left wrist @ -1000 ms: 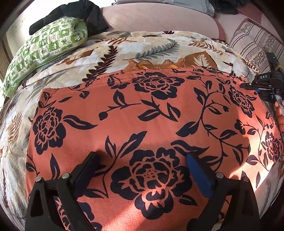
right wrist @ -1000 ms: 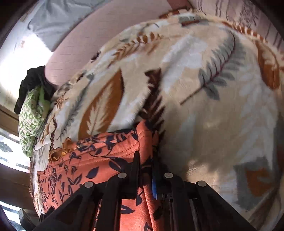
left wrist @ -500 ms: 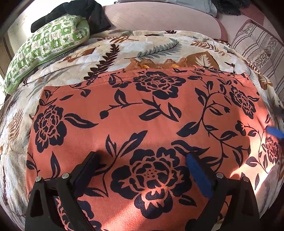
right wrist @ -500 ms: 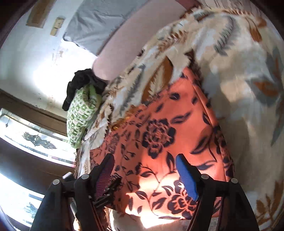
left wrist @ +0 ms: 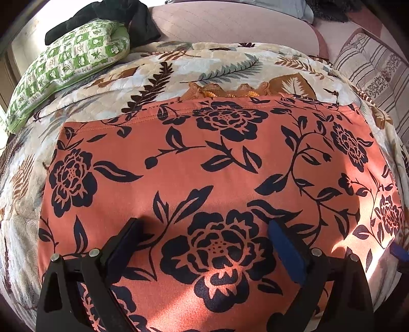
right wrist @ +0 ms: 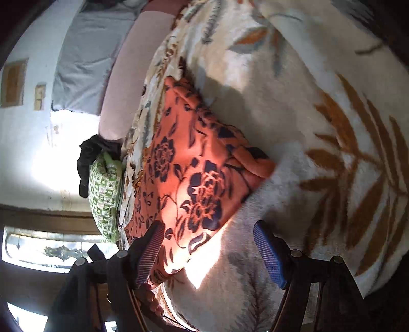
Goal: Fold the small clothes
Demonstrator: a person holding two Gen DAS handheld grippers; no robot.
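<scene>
Orange floral garment [left wrist: 204,166] flat on bed blanket [left wrist: 217,66], near edge cut off by frame. Left claw [left wrist: 204,245] wide above it. Right claw [right wrist: 207,250] wide, empty, jaws just opened; garment's far side foreshortened, blurred.

Garment [left wrist: 204,158] flat on blanket [left wrist: 158,69], pillow [left wrist: 69,66] behind-left.

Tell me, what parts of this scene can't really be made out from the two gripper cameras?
- Orange floral garment: its near edge is cut off by the left view's bottom edge and hidden behind the open left gripper.
- Ruffled orange item: mostly hidden behind the garment's far hem, so what it is cannot be told.
- Dark clothing: cropped by the top edge, partly behind the green patterned pillow.
- Right view: motion blur smears the leaf-print blanket beyond the open right gripper.
</scene>
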